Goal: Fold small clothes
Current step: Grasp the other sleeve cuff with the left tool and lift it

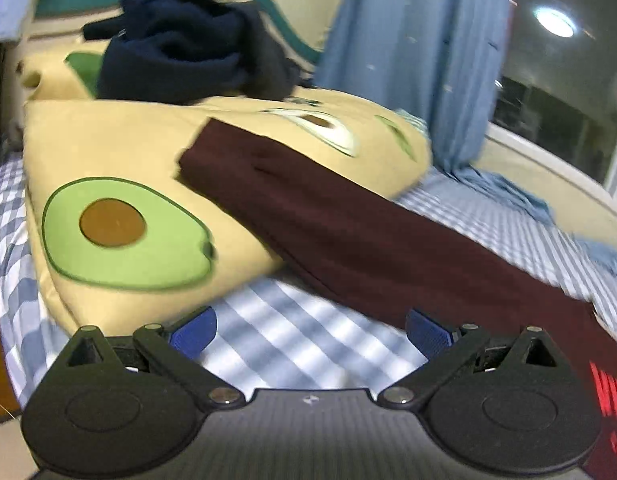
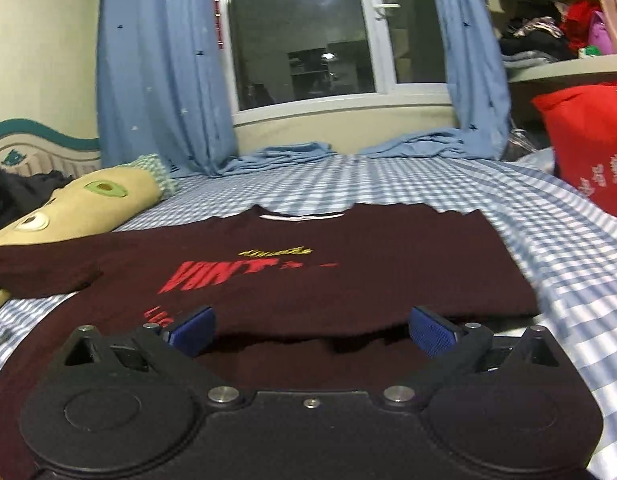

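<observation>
The dark red T-shirt (image 2: 308, 272) lies flat on the checked bed (image 2: 428, 184), one sleeve (image 1: 292, 184) on the avocado pillow (image 1: 120, 184). It looks soft, light and floppy. Both the left gripper (image 1: 310, 334) and right gripper (image 2: 310, 330) are wide apart, holding nothing. The sleeve edge seems a good place to pinch.

The left wrist camera sits low, close over the blue and white checked bed sheet (image 1: 308, 328). It looks toward the head end of the bed, at the yellow avocado-print pillow (image 1: 148, 160). The right wrist camera sits low too, just above the dark red T-shirt with red letters (image 2: 308, 280). It looks across the bed to the far edge and the dark window with white frame (image 2: 308, 32). Both views share the shirt, the pillow, the sheet and the blue curtain (image 2: 156, 60).
</observation>
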Tool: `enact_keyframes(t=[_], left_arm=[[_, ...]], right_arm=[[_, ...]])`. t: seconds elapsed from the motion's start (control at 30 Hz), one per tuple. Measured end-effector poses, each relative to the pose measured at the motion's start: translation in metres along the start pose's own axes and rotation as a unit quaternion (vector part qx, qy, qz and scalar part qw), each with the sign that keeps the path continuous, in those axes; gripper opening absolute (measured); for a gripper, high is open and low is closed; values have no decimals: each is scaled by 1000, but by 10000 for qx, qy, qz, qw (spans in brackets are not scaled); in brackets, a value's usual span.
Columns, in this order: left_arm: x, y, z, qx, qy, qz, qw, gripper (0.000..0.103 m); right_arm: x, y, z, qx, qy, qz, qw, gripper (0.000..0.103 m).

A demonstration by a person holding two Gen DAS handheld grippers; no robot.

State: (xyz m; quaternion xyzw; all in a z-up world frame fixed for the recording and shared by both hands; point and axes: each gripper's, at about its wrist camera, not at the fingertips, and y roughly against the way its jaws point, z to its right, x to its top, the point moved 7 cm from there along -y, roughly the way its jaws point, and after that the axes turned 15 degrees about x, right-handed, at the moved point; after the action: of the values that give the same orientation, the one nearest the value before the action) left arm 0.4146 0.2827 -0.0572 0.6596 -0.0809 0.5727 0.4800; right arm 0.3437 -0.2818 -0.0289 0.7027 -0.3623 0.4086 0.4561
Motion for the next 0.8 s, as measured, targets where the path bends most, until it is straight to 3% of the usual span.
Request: enact_keyframes(t=[0.23, 0.43, 0.53, 0.6, 0.67, 0.8], left_arm=[[43, -39, -21, 25, 726, 362, 9967, 100], [67, -65, -26, 466, 738, 534, 9948, 83], [75, -70, -33, 608, 955, 550, 9920, 70], [78, -71, -39, 788, 1066, 530, 9898, 42], [83, -72, -41, 892, 1158, 570, 9876, 23], [96, -65, -29, 864, 1011, 678, 9888, 15]], right_arm=[[-23, -19, -18, 3, 165, -193, 9997, 102], [-24, -20, -14, 11, 80, -75, 9999, 102], [-23, -20, -12, 29, 36, -56, 10000, 103], [-23, -20, -12, 38, 29, -54, 10000, 102], [-22, -18, -12, 56, 26, -38, 10000, 102], [-20, -13, -15, 87, 60, 24, 9999, 102]])
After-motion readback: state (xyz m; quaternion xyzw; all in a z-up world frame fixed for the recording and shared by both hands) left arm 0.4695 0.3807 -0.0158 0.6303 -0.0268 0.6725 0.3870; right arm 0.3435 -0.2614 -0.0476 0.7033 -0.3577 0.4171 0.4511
